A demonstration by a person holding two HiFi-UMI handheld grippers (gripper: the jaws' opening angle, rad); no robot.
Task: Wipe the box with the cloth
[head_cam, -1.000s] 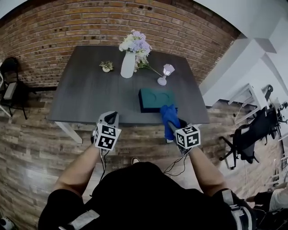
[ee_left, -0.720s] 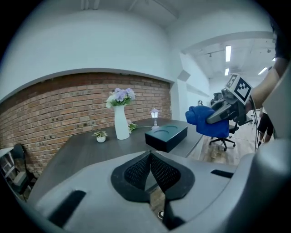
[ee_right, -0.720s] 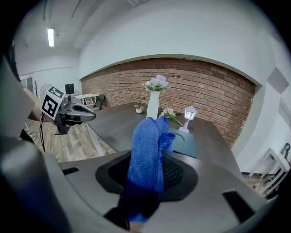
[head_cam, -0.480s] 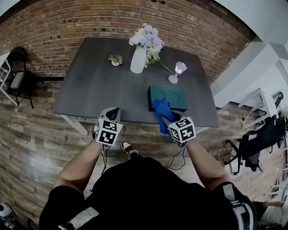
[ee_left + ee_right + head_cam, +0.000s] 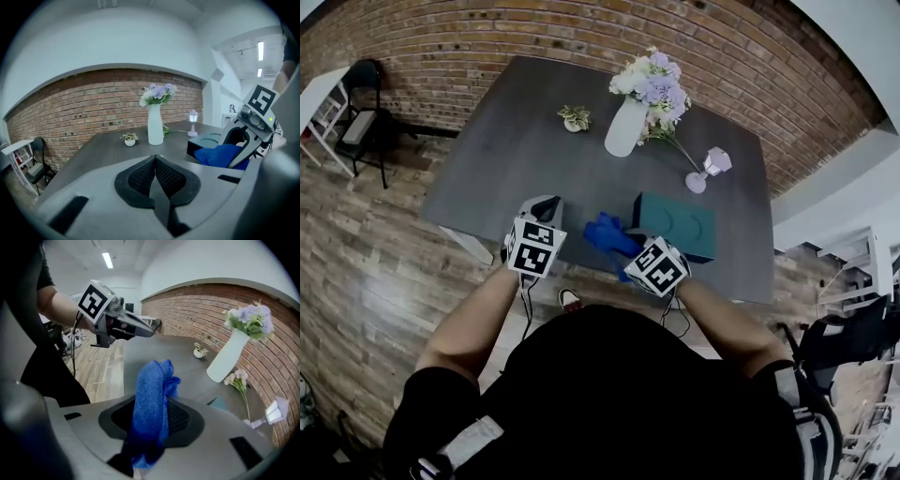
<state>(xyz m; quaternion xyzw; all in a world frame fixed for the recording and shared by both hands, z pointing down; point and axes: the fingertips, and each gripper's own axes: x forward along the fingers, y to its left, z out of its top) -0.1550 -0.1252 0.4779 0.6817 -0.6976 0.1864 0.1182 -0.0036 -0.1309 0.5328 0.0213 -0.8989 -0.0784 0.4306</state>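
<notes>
A dark green box (image 5: 678, 224) with round recesses in its top lies near the front right of the grey table (image 5: 534, 159). Its corner shows in the left gripper view as the box (image 5: 206, 143). My right gripper (image 5: 614, 242) is shut on a blue cloth (image 5: 607, 234), which hangs over the table just left of the box. In the right gripper view the cloth (image 5: 152, 399) sticks up between the jaws of the right gripper (image 5: 157, 416). My left gripper (image 5: 542, 211) is at the table's front edge, shut and holding nothing; its jaws meet in the left gripper view (image 5: 154, 176).
A white vase of flowers (image 5: 628, 120), a small potted plant (image 5: 575, 117) and a little lamp (image 5: 710, 167) stand toward the back of the table. A brick wall (image 5: 534, 37) runs behind. A chair (image 5: 361, 103) stands at the far left on the wood floor.
The right gripper has carried the blue cloth leftward, off the front of the box to its left side. The head view has shifted, so the table appears further right.
</notes>
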